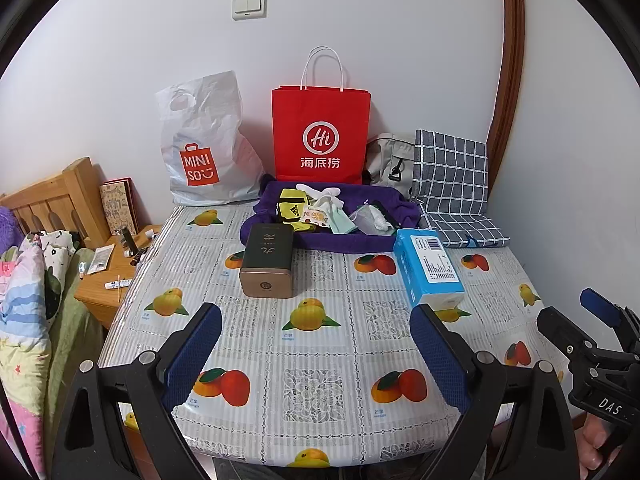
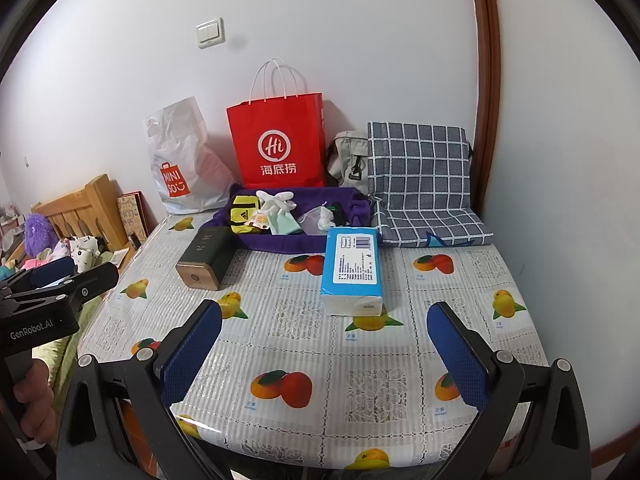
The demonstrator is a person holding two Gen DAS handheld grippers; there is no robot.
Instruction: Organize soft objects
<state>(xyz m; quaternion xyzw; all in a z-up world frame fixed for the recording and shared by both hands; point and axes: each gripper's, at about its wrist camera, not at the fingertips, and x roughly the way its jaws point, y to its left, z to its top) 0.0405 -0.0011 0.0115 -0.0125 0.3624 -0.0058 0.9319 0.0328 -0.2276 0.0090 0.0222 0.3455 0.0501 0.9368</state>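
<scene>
A purple cloth tray (image 1: pixel 280 236) (image 2: pixel 280 242) sits at the back of the table and holds small soft items: a yellow and black sock (image 1: pixel 290 204) (image 2: pixel 241 214), white gloves (image 1: pixel 324 194) (image 2: pixel 276 199), a pale green cloth (image 1: pixel 340 220) (image 2: pixel 284 224) and a clear pouch with white wads (image 1: pixel 370 218) (image 2: pixel 320 216). A blue tissue pack (image 1: pixel 430 264) (image 2: pixel 352 268) lies in front of the tray. My left gripper (image 1: pixel 316 364) and right gripper (image 2: pixel 324 360) both hover open over the near table edge, holding nothing.
A dark tin box (image 1: pixel 268 260) (image 2: pixel 206 258) stands left of the tissue pack. Against the wall are a white plastic bag (image 1: pixel 204 140), a red paper bag (image 1: pixel 320 132), a grey bag (image 1: pixel 390 160) and a checked cushion (image 1: pixel 452 184). A wooden bedside stand (image 1: pixel 108 276) and bedding lie left.
</scene>
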